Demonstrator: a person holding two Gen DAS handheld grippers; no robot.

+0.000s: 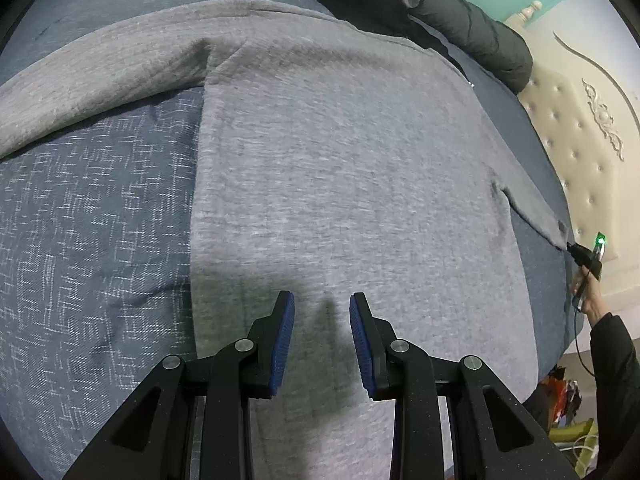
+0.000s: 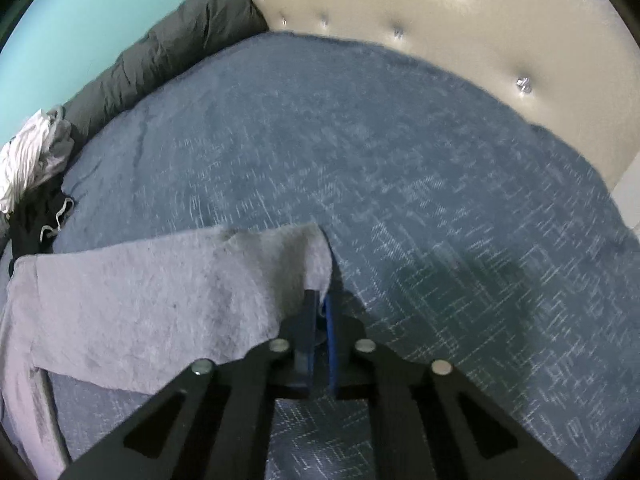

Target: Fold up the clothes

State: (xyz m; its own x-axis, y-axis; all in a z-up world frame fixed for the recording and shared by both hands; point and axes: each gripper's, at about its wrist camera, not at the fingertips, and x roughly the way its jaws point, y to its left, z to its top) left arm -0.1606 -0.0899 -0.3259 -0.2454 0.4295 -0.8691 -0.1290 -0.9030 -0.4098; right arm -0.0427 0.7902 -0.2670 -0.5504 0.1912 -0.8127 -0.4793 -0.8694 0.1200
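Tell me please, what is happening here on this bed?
A person is folding a grey knit long-sleeved sweater spread flat on a blue woven bedspread. The right gripper is shut on the end of the sweater's right sleeve, lifted off the bedspread. The left gripper is open and hovers over the sweater's hem, holding nothing. No fold is made yet.

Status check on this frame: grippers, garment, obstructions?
Left gripper open, above grey sweater. Right gripper shut on sleeve end. Dark jacket at bed's far edge, not in the way.
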